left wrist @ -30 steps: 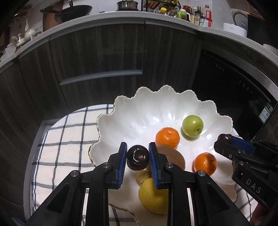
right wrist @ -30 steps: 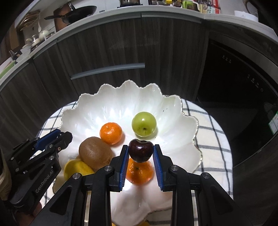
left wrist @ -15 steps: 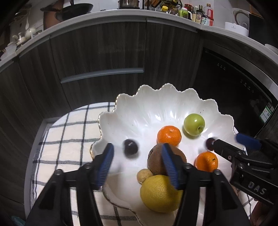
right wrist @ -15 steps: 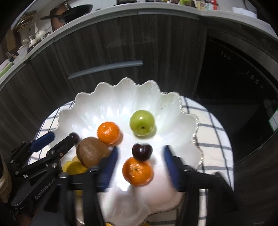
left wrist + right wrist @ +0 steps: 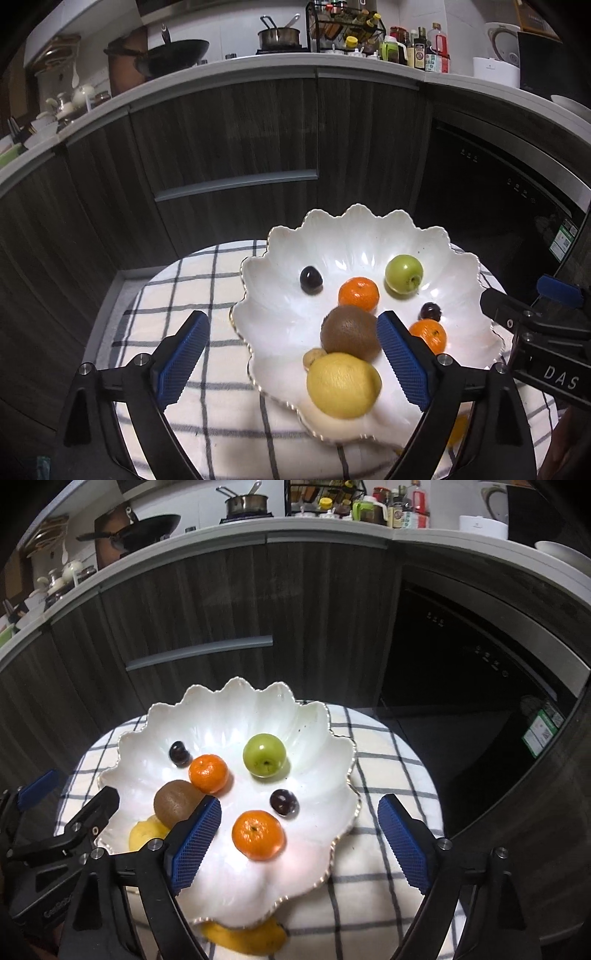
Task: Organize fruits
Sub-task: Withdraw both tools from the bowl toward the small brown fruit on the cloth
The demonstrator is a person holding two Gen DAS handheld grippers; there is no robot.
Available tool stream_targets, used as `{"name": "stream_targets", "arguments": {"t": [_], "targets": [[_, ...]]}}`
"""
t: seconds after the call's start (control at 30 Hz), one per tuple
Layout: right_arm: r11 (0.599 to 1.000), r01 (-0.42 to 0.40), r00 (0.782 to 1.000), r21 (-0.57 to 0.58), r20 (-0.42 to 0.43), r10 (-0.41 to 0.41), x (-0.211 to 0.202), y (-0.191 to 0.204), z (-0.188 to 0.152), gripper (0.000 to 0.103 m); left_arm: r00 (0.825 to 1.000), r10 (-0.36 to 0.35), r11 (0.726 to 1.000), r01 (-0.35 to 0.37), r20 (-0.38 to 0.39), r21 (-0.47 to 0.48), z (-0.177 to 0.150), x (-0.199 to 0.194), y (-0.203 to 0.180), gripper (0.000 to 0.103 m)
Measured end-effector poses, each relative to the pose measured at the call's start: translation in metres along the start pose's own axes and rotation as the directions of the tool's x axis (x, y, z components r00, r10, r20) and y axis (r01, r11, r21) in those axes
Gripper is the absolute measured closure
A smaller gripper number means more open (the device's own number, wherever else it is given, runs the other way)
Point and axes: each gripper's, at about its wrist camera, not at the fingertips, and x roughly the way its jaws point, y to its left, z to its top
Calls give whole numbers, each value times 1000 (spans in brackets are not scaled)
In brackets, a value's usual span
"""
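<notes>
Since the earlier frames both cherries have left the jaws, which have just been opening: the left gripper [image 5: 291,354] and right gripper [image 5: 301,836] now stand wide and empty, drawn back above the near rim of the bowl [image 5: 354,229]. In the bowl lie the left cherry [image 5: 309,280], right cherry [image 5: 283,802], two oranges, the green fruit [image 5: 403,274], kiwi [image 5: 350,333] and lemon [image 5: 343,384]; a yellow fruit [image 5: 245,939] under the bowl's near edge appears still unplaced. The bowl's far half is open, its scalloped rim overhangs the checked cloth [image 5: 192,295], and the grippers crowd its near side.
</notes>
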Motion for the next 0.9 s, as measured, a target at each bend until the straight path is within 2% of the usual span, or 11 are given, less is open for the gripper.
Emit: {"name": "stream_targets", "arguments": {"t": [0.17,0.43,0.63,0.9], "targets": [[1000,7,1000,8,28,-7,-25,-6,-9,11,1000,-3,1000,4,16,-10,-11,-26,-3,5],[1000,17,999,13,52,-18,-60,-15,-31,11,1000,0,1000,0,24,-13,-34,-58,-10,5],[999,35,999,29,38,-36,-77,-26,-56,11,1000,-2,1000,2,27,7,-56,-79,-19,5],[998,39,999,47,-13,-39,-90,-37,-105,11,1000,-24,999,24,14,26,-102,-98,-29,5]]}}
